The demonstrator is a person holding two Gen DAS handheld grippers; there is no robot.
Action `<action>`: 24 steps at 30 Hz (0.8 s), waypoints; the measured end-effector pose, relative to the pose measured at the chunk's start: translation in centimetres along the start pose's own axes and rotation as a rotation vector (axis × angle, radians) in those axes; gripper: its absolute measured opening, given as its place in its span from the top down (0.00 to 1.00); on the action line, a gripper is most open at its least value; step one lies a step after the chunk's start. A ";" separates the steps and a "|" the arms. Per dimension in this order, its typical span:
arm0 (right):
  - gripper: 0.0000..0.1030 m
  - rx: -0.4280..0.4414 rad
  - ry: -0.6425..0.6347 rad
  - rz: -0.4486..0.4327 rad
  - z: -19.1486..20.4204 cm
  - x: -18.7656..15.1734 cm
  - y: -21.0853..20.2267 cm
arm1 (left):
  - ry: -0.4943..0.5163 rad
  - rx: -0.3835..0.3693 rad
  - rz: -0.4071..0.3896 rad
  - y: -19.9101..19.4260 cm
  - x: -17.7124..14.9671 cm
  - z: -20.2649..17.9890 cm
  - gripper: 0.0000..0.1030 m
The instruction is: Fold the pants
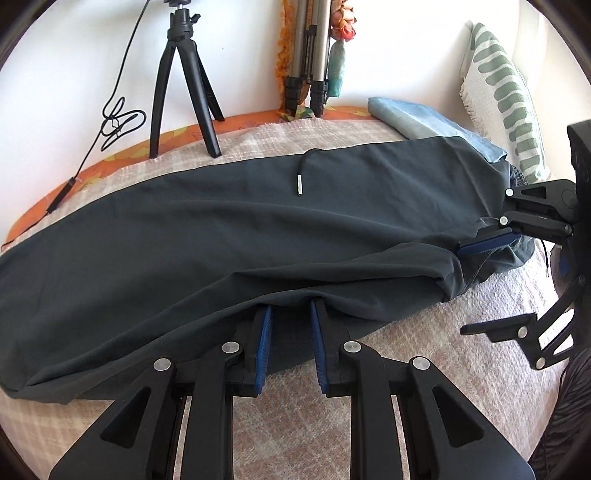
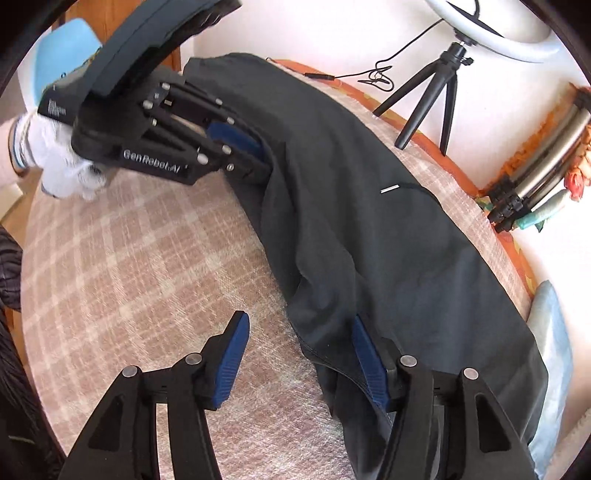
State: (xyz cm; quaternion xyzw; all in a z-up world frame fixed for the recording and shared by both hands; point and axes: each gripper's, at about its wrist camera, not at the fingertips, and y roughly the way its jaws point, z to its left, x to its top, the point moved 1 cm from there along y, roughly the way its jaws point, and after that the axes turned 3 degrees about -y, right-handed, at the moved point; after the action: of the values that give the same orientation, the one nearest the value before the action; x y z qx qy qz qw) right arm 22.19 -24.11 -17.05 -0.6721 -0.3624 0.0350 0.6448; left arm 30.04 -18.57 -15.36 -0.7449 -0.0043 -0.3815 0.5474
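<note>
Pants (image 1: pixel 229 229), one dark charcoal pair, lie stretched lengthwise across the checked beige cloth (image 2: pixel 129 258) that covers the surface, one leg folded over the other. At the near long edge the left gripper (image 1: pixel 291 321) has its two blue pads (image 1: pixel 264 332) drawn in narrow, with a fold of the dark fabric pinched between them and draped over their tips; a white-gloved hand (image 2: pixel 61 170) holds that tool from the far side in the right wrist view. The right gripper (image 2: pixel 299 332) stands at the waistband end with its two fingers spread fairly wide: one blue pad rests against the bunched waist fabric, the other sits apart over bare cloth, so nothing is clamped. One drawstring (image 1: pixel 301 173) with a pale metal tip curls on top of the pants near the waist. Further out, just past the waist end, lies one folded light-blue garment (image 1: pixel 417 118), and beside it leans one white pillow (image 1: pixel 506 96) with green stripes. Along the wall behind stand two tripods: one small black one (image 1: pixel 184 85) with its three legs splayed on the cloth's edge, and one folded silver one (image 1: pixel 310 55) propped upright. One thin black cable (image 1: pixel 118 122) loops down beside the small tripod. An orange patterned cover (image 1: pixel 122 155) shows beneath the checked cloth's far edge, and a white ring light (image 2: pixel 491 33) shows above the black tripod.
</note>
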 end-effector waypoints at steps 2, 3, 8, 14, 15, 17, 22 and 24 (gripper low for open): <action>0.45 -0.063 -0.043 0.025 0.4 0.2 1.0 | -0.022 -0.004 0.001 0.0 0.4 0.5 0.82; 0.55 -0.077 -0.053 0.036 0.4 0.2 1.4 | -0.035 -0.012 0.002 -0.1 0.6 0.7 0.82; 0.79 -0.033 0.041 0.027 -1.8 0.8 1.0 | -0.048 -0.004 -0.050 -3.3 0.2 2.6 0.82; 0.85 0.126 0.128 -0.038 -2.5 0.4 -2.1 | -0.116 0.071 -0.074 -7.3 -2.6 8.4 0.82; 0.87 0.141 0.133 -0.039 -2.1 0.2 -2.8 | -0.139 0.086 -0.072 -7.7 -3.2 9.6 0.82; 0.88 0.211 0.152 -0.041 -1.7 -0.2 -3.6 | -0.183 0.110 -0.075 -8.7 -4.5 11.5 0.82; 0.88 0.371 0.089 -0.002 1.6 -1.5 -4.2 | -0.268 0.180 -0.104 -11.2 -7.8 15.6 0.82; 0.88 0.393 0.038 0.054 3.5 -2.3 -3.5 | -0.294 0.224 -0.107 -12.1 -9.0 17.2 0.82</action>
State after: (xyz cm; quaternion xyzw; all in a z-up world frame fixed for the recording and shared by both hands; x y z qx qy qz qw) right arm 17.15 -22.67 -15.46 -0.5435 -0.3180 0.1095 0.7691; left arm 28.24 4.01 -12.57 -0.7258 -0.1661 -0.2941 0.5992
